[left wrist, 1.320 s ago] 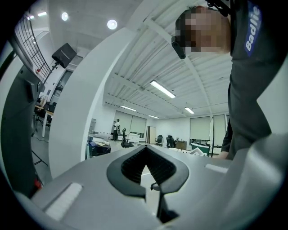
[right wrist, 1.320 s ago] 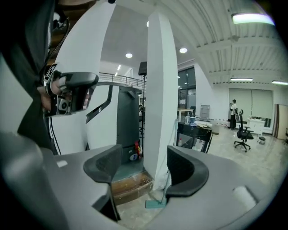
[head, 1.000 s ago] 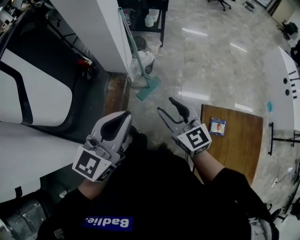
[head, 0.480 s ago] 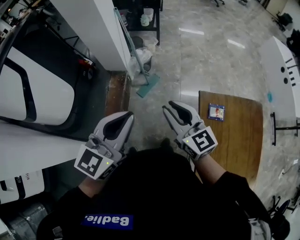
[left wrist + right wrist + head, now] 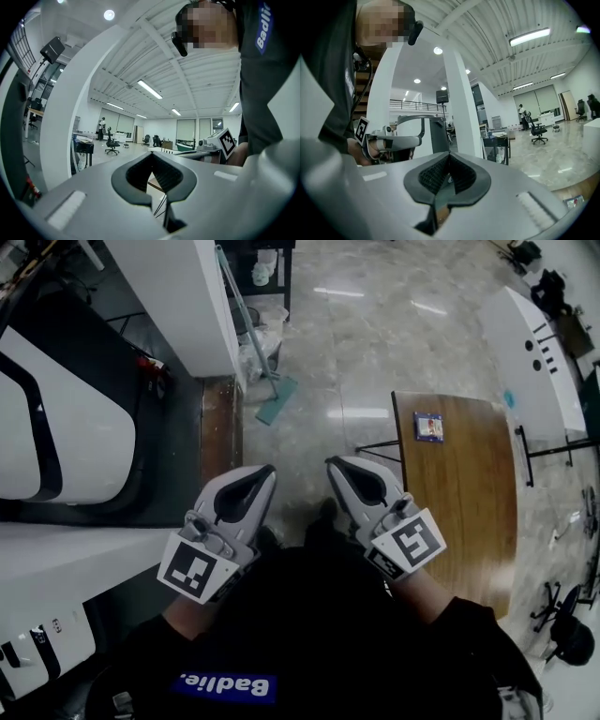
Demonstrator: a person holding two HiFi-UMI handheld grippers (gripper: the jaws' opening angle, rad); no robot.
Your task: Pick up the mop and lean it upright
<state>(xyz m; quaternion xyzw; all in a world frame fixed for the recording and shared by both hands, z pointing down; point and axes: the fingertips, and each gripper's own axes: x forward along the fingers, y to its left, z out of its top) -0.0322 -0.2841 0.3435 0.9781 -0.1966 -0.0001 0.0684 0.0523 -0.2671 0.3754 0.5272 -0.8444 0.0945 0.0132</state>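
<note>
1. glossy floor (image 5: 394, 352), white pillar (image 5: 178, 296) ahead.
2. mop (image 5: 274, 403) leans on the pillar, head on floor, well apart from both grippers.
3. left gripper (image 5: 268, 469) jaws clenched, empty; right gripper (image 5: 331, 464) jaws just clenched, empty.
4. looks done: keep clear, don't nudge the handle.

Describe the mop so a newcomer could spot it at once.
Find the tall white pillar at the head view's upper left. Against its right edge leans the mop, its thin pole slanting down to the floor. Its flat teal head sets it apart from the white bag beside it.
</note>
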